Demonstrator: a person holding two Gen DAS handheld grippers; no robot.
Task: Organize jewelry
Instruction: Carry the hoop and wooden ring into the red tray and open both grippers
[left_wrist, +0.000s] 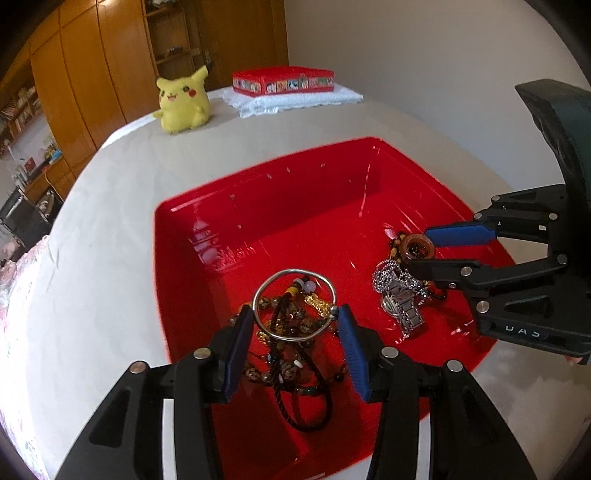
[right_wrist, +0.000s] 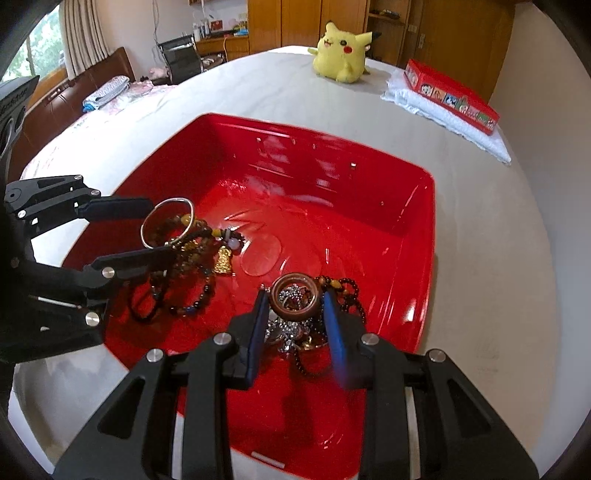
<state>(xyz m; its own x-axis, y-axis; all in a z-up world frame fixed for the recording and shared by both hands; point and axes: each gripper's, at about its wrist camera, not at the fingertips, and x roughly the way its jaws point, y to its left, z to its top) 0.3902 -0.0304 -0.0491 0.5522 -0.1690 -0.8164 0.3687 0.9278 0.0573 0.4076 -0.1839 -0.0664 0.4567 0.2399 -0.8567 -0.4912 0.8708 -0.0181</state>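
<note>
1. Red bin (left_wrist: 207, 236) sits on the cloth-covered table (left_wrist: 110, 206), centre of both frames; all jewelry lies inside it, in two heaps.
2. Left gripper (left_wrist: 295, 314): pads bracket the silver bangle (left_wrist: 293, 302), apparently touching both sides, so judged clamped on it. Beaded bracelets (left_wrist: 291, 365) tangle beneath, lower centre.
3. Right gripper (right_wrist: 295, 302): pads flank the brown wooden ring (right_wrist: 294, 301); contact looks likely on the left pad, right pad blurred, so closure cannot be told. Silver chain and watch (left_wrist: 400, 302) lie under it.
4. Step in hand, judged: picking single pieces out of the heaps.
5. Next move calls for a slow lift, keeping strands from trailing along.
</note>
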